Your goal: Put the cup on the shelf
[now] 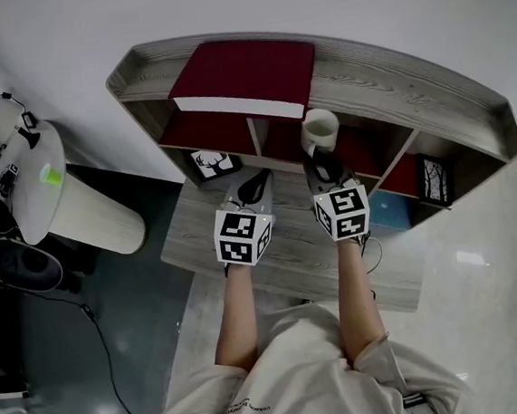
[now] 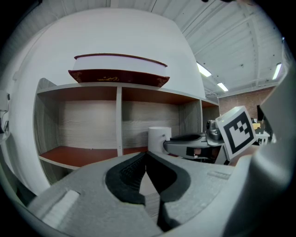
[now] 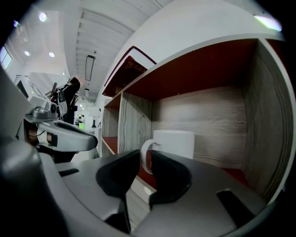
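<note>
A white cup (image 1: 320, 130) is at the mouth of the shelf's (image 1: 392, 79) middle compartment, which has a red floor. My right gripper (image 1: 323, 163) reaches it from the front. In the right gripper view the cup (image 3: 173, 143) is just beyond the right gripper (image 3: 145, 162), whose jaws are shut on its handle. Whether the cup rests on the compartment floor is hidden. My left gripper (image 1: 256, 185) hovers over the desk to the left, apart from the cup. The left gripper (image 2: 147, 157) is shut and holds nothing; the cup (image 2: 159, 139) shows to its right.
A dark red book (image 1: 244, 75) lies on top of the shelf. Framed pictures stand in the lower left (image 1: 213, 163) and lower right (image 1: 435, 180) compartments. The shelf stands at the back of a grey wooden desk (image 1: 289, 244). A round white table (image 1: 37, 177) stands at the far left.
</note>
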The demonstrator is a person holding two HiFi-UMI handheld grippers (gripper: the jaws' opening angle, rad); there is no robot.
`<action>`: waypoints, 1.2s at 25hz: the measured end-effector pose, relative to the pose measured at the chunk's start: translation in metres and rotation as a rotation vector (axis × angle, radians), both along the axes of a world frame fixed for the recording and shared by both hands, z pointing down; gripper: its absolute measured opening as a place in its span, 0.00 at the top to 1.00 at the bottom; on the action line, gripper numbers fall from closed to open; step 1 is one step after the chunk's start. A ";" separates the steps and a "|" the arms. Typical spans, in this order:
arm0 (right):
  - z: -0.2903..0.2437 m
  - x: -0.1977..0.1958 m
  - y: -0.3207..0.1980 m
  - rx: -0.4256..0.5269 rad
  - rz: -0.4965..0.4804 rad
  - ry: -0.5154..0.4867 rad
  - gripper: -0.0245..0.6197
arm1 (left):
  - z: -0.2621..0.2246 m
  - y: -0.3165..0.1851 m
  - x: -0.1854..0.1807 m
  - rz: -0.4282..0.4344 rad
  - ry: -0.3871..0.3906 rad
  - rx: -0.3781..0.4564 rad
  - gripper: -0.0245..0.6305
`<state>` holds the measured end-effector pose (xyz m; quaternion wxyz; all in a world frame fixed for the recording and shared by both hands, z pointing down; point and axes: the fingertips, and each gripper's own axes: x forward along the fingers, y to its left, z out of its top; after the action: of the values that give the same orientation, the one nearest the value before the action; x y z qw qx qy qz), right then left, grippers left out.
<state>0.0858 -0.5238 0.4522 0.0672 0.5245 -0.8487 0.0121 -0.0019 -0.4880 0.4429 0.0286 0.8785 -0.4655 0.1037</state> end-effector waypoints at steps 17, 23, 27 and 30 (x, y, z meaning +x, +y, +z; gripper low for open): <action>0.000 0.032 0.030 0.008 0.105 -0.004 0.82 | 0.005 0.016 0.030 0.092 0.019 -0.002 0.95; -0.001 0.044 0.045 0.009 0.146 -0.005 0.82 | 0.003 0.025 0.042 0.127 0.029 0.007 0.95; 0.002 0.052 0.056 0.002 0.173 -0.008 0.82 | 0.007 0.033 0.051 0.153 0.027 0.000 0.95; 0.004 0.057 0.064 -0.002 0.195 -0.012 0.82 | 0.005 0.039 0.054 0.165 0.029 0.008 0.95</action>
<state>0.1426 -0.4603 0.4562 0.0614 0.6046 -0.7938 0.0227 0.0520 -0.4489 0.4482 0.0231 0.9154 -0.3915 0.0912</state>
